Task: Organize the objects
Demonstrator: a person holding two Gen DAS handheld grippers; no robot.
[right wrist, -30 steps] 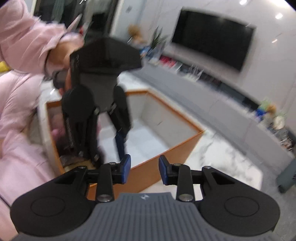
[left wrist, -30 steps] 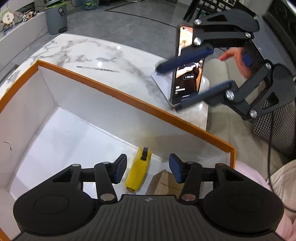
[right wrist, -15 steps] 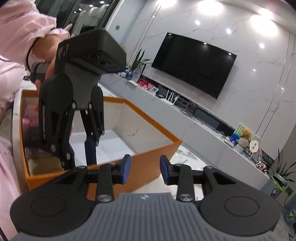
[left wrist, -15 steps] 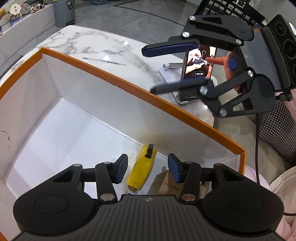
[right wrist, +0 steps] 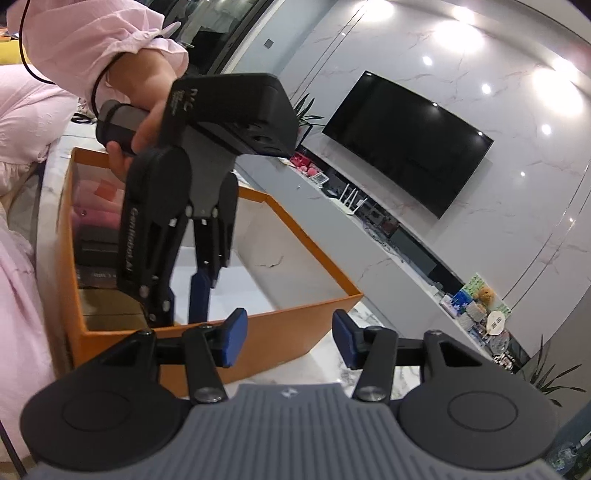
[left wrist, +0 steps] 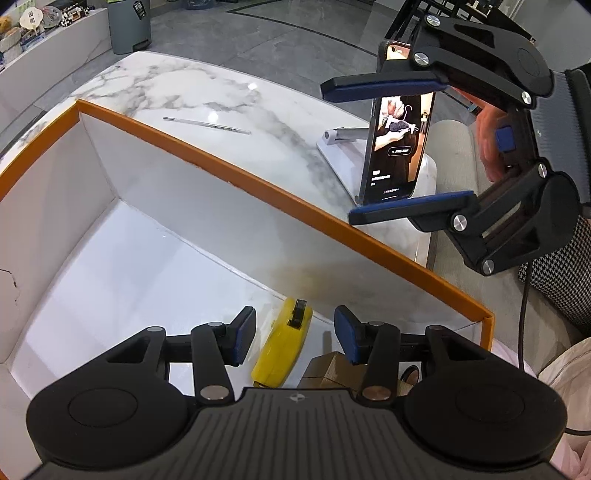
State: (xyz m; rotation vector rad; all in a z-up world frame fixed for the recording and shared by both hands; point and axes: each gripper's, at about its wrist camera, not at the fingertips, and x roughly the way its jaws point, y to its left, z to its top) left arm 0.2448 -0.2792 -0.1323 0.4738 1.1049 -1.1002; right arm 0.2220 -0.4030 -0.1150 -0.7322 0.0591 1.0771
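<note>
An orange-rimmed white box stands on the marble table. My left gripper hovers open and empty inside the box, above a yellow tape measure and a brown cardboard box. A thin metal rod lies on the table beyond the box. My right gripper is open and empty, held in the air outside the box's near wall; it shows in the left wrist view with jaws wide apart. The left gripper shows in the right wrist view over the box.
A phone stands lit on a white stand at the table's right edge. Dark and pink items lie in the box's far end. A grey bin stands on the floor. A TV hangs on the wall.
My right gripper has swung upward and opened wider, moving off toward the right of the phone. My left gripper has stayed over the tape measure inside the box.
</note>
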